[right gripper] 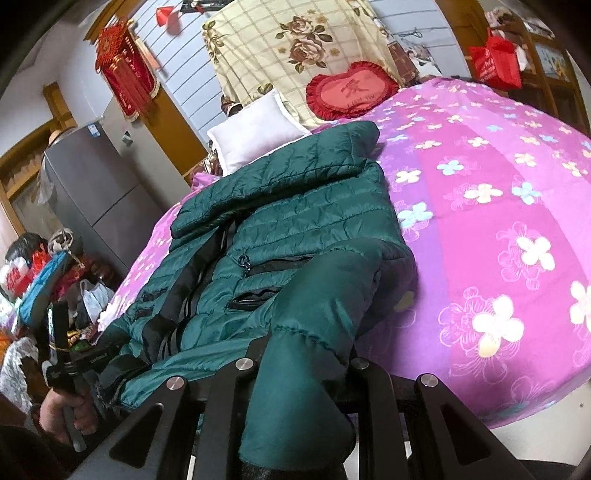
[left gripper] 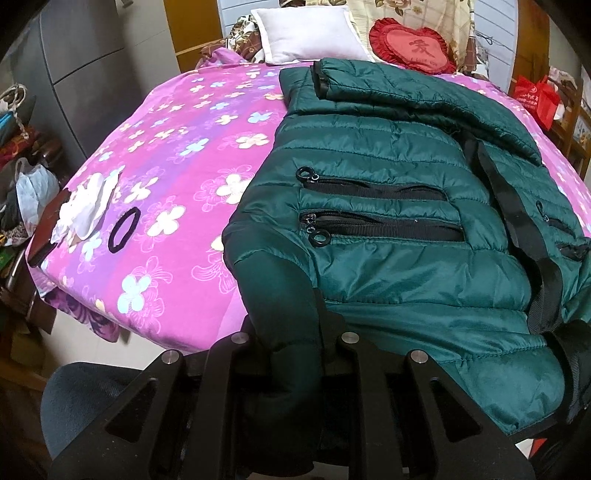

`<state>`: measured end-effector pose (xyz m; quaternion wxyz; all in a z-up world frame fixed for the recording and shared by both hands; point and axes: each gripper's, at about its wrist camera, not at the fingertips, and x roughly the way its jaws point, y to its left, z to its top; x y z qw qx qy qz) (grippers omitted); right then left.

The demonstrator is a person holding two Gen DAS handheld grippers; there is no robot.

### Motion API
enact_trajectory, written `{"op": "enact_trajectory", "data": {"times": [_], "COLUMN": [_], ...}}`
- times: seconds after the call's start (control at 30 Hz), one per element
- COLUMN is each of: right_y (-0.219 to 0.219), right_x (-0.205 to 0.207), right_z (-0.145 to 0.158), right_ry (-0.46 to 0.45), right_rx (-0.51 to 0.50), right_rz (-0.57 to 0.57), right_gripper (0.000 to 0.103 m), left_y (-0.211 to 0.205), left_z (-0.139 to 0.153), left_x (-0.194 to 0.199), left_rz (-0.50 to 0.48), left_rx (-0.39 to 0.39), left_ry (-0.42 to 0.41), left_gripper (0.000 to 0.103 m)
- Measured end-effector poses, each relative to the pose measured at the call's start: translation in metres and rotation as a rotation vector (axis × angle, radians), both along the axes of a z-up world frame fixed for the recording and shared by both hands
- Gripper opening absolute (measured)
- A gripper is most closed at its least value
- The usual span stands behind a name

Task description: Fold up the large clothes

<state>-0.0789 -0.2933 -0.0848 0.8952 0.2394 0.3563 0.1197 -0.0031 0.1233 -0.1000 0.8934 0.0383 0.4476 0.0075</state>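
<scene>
A dark green quilted jacket point(left gripper: 388, 258) lies front up on the bed's pink flowered sheet point(left gripper: 166, 166), its zip pockets showing and one sleeve folded across the chest. My left gripper point(left gripper: 291, 332) is shut on the jacket's near left hem corner, and dark green fabric hangs down between its fingers. In the right wrist view the same jacket point(right gripper: 295, 206) stretches away towards the pillows over the sheet point(right gripper: 498, 184). My right gripper point(right gripper: 306, 350) is shut on the near right part of the jacket, which drapes over it. A hand point(right gripper: 62, 410) holding the other gripper's handle shows at the lower left.
A white pillow point(left gripper: 310, 33) and a red heart cushion point(left gripper: 413, 46) lie at the head of the bed. A black hair tie point(left gripper: 124, 229) and crumpled white tissue point(left gripper: 88, 206) sit near the bed's left edge. A grey fridge point(left gripper: 85, 55) and clutter stand left; a red bag point(left gripper: 535, 96) hangs right.
</scene>
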Motion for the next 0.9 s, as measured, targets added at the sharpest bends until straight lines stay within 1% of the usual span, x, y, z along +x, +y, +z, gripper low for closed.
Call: {"op": "enact_trajectory", "data": {"times": [0.07,0.13,0.2,0.27,0.53,0.67,0.73,0.8,0.9], "right_y": [0.001,0.003,0.009,0.012,0.007,0.009,0.008,0.007,0.010], "right_x": [0.001,0.002,0.001,0.001,0.002,-0.001,-0.001,-0.001,-0.002], "right_z": [0.000,0.001,0.004,0.005,0.001,0.005,0.005,0.003,0.004], "right_ry": [0.007,0.013,0.015,0.014,0.050,0.033,0.032,0.039,0.037], "right_rx": [-0.005,-0.030,-0.081,-0.102,-0.070,-0.083,-0.075,-0.070,-0.090], "right_rz": [0.001,0.002,0.003,0.002,-0.005,-0.005,-0.004,-0.006,-0.001], "right_gripper": [0.016,0.016,0.016,0.016,0.016,0.016,0.017,0.017,0.017], "left_y": [0.000,0.000,0.000,0.001,0.003,0.006,0.007,0.007,0.010], "left_z": [0.000,0.000,0.000,0.000,0.000,0.001,0.001,0.000,0.000], "left_x": [0.000,0.000,0.000,-0.001,-0.001,-0.001,-0.001,-0.001,0.000], "left_rz": [-0.001,-0.001,0.000,-0.001,-0.012,-0.011,-0.009,-0.004,-0.005], "left_rx": [-0.002,-0.005,-0.008,-0.008,-0.027,-0.056,-0.065,-0.060,-0.082], "left_ry": [0.002,0.003,0.003,0.003,0.005,0.007,0.005,0.001,0.007], "left_gripper": [0.015,0.015,0.016,0.016,0.017,0.018,0.020,0.028,0.029]}}
